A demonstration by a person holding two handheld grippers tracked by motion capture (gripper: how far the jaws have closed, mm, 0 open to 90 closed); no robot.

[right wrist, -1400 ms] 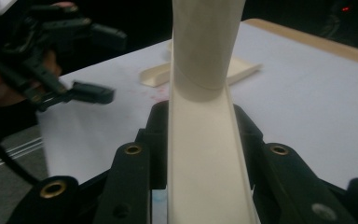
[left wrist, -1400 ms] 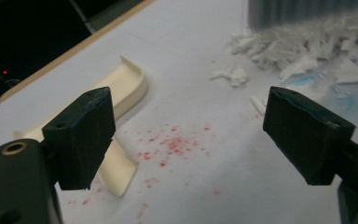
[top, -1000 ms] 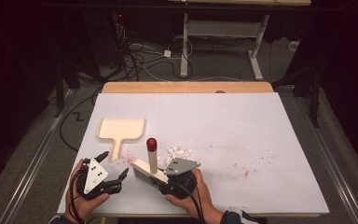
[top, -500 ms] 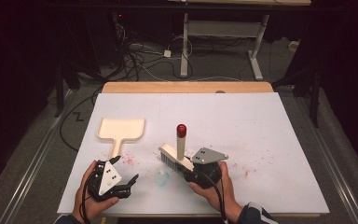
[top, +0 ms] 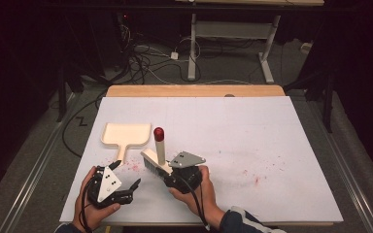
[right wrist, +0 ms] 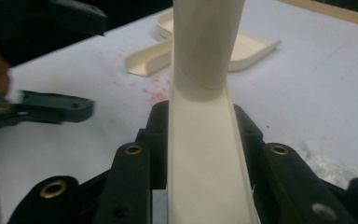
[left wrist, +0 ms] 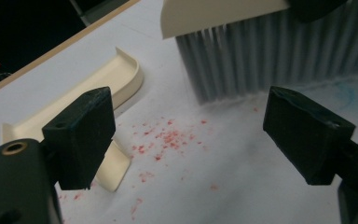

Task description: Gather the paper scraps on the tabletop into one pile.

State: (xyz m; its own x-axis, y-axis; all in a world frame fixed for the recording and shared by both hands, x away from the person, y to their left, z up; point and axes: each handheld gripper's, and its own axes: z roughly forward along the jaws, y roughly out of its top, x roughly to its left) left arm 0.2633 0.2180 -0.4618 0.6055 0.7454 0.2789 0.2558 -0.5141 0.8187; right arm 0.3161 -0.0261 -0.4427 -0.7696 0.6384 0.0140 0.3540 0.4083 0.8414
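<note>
Brush (top: 155,162) stands gripped at its base by the right gripper (top: 171,175), handle up (red cap on top). Left gripper (top: 126,180) hovers beside, fingers wide apart over red crumbs (left wrist: 168,140); dustpan (top: 126,134) lies beyond on the bench (top: 272,136).

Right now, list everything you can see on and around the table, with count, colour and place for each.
brush: one, cream with red handle tip, near front left of the table, bristles down
dustpan: one, cream, lying behind and left of the brush
crumbs: scattered, red, by the dustpan handle; fainter patch further right
table cover: one, white, over a wooden table
cables: several, dark, on the floor behind
desk frame: one, white, beyond the table
left gripper: one, black, jaws open, empty
right gripper: one, black, shut on the brush
</note>
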